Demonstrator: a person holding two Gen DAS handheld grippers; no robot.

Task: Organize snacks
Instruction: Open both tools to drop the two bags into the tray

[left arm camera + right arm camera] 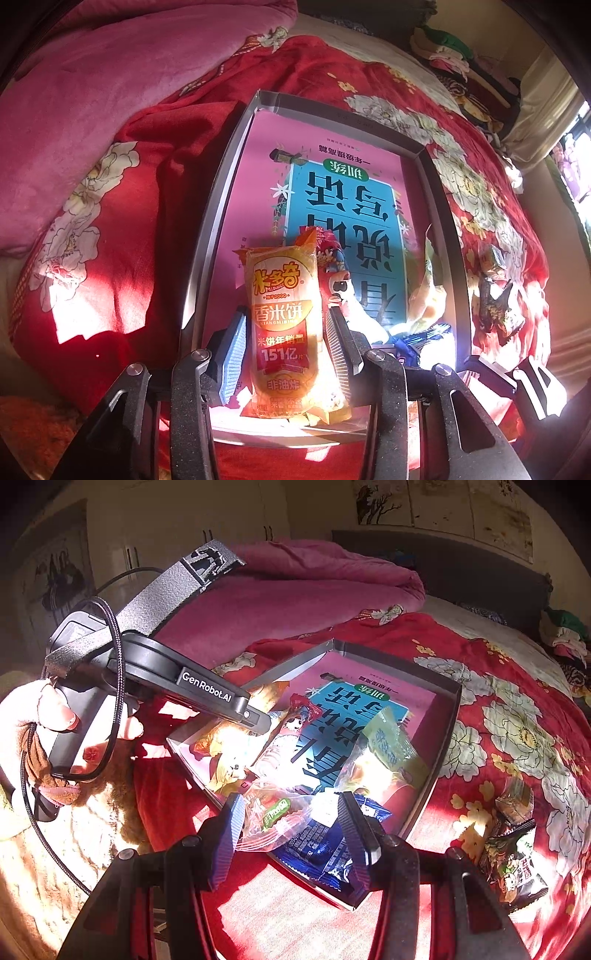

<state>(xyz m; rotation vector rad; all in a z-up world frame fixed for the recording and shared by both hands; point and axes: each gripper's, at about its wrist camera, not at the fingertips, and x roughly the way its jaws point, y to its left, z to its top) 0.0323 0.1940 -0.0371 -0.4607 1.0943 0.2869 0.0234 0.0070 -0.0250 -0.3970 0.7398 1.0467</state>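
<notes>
A shallow grey box (221,192) with a pink and blue printed bottom lies on the bed; it also shows in the right wrist view (448,716). My left gripper (286,325) is shut on an orange rice-cracker packet (282,314) and holds it upright over the box's near end. My right gripper (291,806) stands open over a clear candy wrapper (273,818) and a dark blue packet (321,849) in the box's near corner. A red cartoon packet (295,720) and a yellow-green packet (391,746) lie in the box too.
Two loose snack packets (513,845) lie on the red floral quilt (517,720) right of the box. A folded pink blanket (295,590) lies behind. The person's hand holds the left gripper's body (155,672) over the box's left side.
</notes>
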